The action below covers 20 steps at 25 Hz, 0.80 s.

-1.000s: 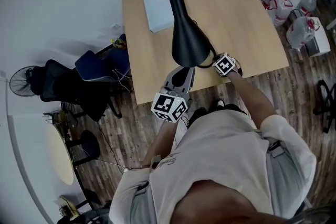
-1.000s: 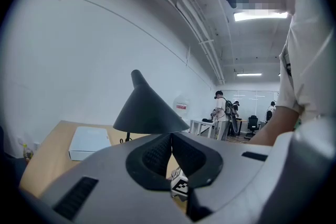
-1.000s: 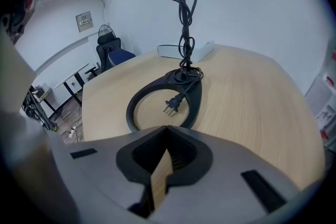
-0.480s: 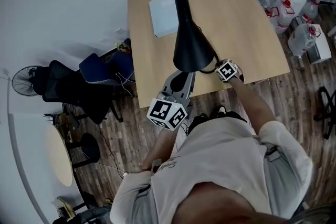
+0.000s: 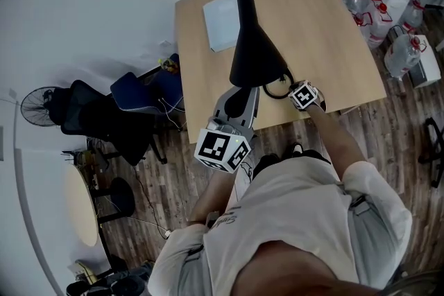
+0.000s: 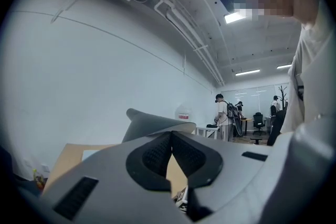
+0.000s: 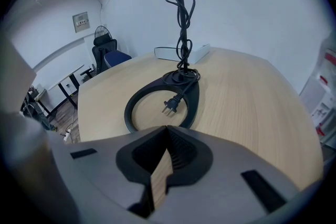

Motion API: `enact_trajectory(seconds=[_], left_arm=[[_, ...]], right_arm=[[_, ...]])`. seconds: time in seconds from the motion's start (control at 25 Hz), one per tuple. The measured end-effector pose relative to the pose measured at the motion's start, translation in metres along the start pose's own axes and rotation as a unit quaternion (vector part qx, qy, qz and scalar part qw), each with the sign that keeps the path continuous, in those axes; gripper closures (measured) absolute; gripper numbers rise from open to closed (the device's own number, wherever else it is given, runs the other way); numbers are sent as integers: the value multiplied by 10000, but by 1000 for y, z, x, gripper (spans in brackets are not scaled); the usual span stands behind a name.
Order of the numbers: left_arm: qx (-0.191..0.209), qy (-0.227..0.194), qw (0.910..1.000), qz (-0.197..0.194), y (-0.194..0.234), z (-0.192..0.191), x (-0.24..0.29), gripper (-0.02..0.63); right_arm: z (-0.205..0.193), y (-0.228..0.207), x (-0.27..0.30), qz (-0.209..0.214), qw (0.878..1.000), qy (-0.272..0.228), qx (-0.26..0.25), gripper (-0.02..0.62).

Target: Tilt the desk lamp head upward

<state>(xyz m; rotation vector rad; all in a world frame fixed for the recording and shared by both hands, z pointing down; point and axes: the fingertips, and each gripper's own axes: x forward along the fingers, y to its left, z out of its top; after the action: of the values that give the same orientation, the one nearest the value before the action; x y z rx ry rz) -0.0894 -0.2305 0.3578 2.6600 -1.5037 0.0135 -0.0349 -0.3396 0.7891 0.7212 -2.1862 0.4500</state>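
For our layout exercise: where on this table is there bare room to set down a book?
Bare wood runs right of the lamp base to the table's right edge. Crowded: far left by the white box, and the base ring, where the plug lies.

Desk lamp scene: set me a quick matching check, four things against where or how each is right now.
1. lamp head
2. plug
3. flat white box
4. left gripper

A. lying inside the ring base
B. on the far part of the table
C. jaws together, nothing between them
D. black cone raised above the table

Pairs: 1-D, 2-A, 3-B, 4-C
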Motion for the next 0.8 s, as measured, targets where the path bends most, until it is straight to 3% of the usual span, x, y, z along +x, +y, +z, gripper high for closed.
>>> enact_trajectory(seconds=[0.48, 0.8], left_arm=[[-99, -304, 9994, -157, -3, 42, 2, 591], [69, -422, 9988, -230, -10, 65, 5, 591]], right_arm=[[1, 0, 1, 27, 10000, 1, 67, 600], [3, 4, -1, 31, 10000, 58, -45, 600]])
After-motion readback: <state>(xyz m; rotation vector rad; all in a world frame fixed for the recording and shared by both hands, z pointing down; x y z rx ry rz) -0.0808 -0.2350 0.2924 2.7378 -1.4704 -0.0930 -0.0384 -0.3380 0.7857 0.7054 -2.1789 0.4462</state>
